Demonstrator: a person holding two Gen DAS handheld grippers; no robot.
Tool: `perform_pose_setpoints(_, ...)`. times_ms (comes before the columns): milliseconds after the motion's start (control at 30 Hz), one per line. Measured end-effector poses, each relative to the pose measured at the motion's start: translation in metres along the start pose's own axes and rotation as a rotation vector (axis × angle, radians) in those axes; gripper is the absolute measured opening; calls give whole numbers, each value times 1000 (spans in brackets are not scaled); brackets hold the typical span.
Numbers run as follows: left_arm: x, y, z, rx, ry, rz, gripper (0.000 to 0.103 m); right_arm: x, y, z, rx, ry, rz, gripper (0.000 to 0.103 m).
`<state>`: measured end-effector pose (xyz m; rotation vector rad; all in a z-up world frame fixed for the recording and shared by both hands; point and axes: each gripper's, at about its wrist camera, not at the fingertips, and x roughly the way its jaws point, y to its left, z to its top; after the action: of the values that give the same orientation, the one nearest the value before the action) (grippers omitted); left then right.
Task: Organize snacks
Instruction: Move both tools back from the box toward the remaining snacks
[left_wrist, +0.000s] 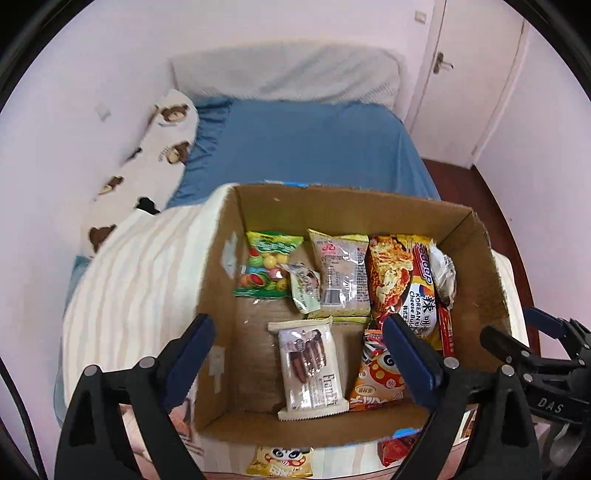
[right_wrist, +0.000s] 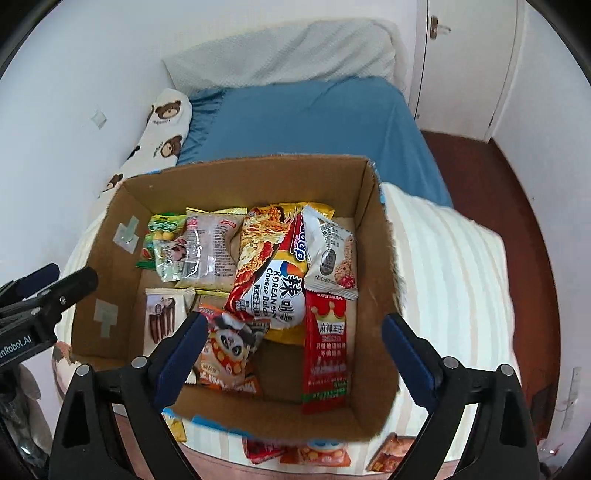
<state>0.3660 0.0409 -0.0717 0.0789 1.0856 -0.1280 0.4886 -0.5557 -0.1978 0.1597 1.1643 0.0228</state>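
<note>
While most of the snacks already lie inside the cardboard box (left_wrist: 476, 266), the left wrist view shows the sorting is not finished. The left gripper (left_wrist: 299, 354) hangs over the near half of the box with its jaws spread wide and nothing between them. Below it a wafer pack (left_wrist: 312, 369) lies flat on the box floor, an orange cartoon pack (left_wrist: 376, 376) just to its right. Along the far wall sit a green candy bag (left_wrist: 267, 264), a pale biscuit pack (left_wrist: 341, 273) and the big noodle packet (left_wrist: 402, 280). Outside the box, on the near side, a yellow panda pack (left_wrist: 280, 461) and a red pack (left_wrist: 397, 448) lie on the striped cover (left_wrist: 136, 266).

From the right wrist view, the right gripper (right_wrist: 293, 350) is likewise wide open and empty above the box's near right part. A long red strip pack (right_wrist: 327, 350) lies beneath it beside the noodle packet, with a white bar wrapper (right_wrist: 330, 254) on top. Several loose packs (right_wrist: 314, 452) show just beyond the near wall, on the bed. I judge the job well past halfway, with those few near-side packs left to put in.
</note>
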Motion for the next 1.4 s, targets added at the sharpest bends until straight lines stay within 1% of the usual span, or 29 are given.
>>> perform_pose_setpoints(133, -31, -3, -17, 17, -69, 74, 93, -35, 2, -16, -2, -70, -7, 97)
perform_pose_setpoints(233, -57, -2, -30, 6, -131, 83, 93, -57, 2, -27, 8, -107, 3, 97)
perform_pose_setpoints(400, -90, 0, -50, -7, -168, 70, 93, -97, 5, -46, 7, -176, 7, 97)
perform_pose_setpoints(467, -102, 1, -58, -13, -183, 41, 93, -113, 6, -55, 5, -203, 4, 97)
perform_pose_setpoints(633, -125, 2, -76, -32, -233, 16, 93, -149, 6, -78, 23, -267, 7, 97)
perform_pose_setpoints(733, -136, 3, -90, -48, -261, -5, 93, -161, 0, -92, 51, -276, 22, 97)
perform_pose_setpoints(767, -139, 3, -96, -50, -271, -5, 94, -163, -4, -98, 64, -275, 29, 97)
perform_pose_setpoints(800, -141, 3, -101, -50, -274, -10, 99, -164, -9, -105, 76, -270, 31, 97)
perform_pose_setpoints(867, -139, 4, -113, -57, -252, -55, 99, -161, -20, -118, 100, -255, 29, 97)
perform_pose_setpoints(933, -130, 5, -121, -64, -216, -71, 99, -152, -38, -134, 139, -218, 26, 97)
perform_pose_setpoints(1000, -113, 2, -131, -53, -165, -47, 99, -141, -56, -145, 183, -183, 26, 97)
perform_pose_setpoints(1033, -105, 0, -134, -45, -144, -32, 99, -131, -70, -154, 208, -150, 21, 97)
perform_pose_setpoints(1067, -92, -4, -140, -33, -105, -15, 99, -123, -79, -159, 227, -125, 12, 97)
perform_pose_setpoints(1100, -84, -7, -144, -29, -82, -15, 99, -115, -89, -164, 248, -101, 9, 97)
perform_pose_setpoints(1133, -75, -10, -149, -27, -55, -19, 99, -101, -103, -170, 276, -70, 13, 97)
perform_pose_setpoints(1200, -50, -20, -155, -31, 31, -22, 99, -80, -119, -176, 305, -18, 10, 97)
perform_pose_setpoints(1267, -31, -32, -162, -30, 84, -28, 99, -51, -135, -181, 327, 46, 12, 97)
perform_pose_setpoints(1333, -14, -46, -166, -23, 123, -16, 99, -20, -148, -183, 348, 108, 17, 97)
perform_pose_setpoints(1400, -1, -59, -168, -27, 163, -37, 99, 11, -156, -183, 355, 162, 32, 96)
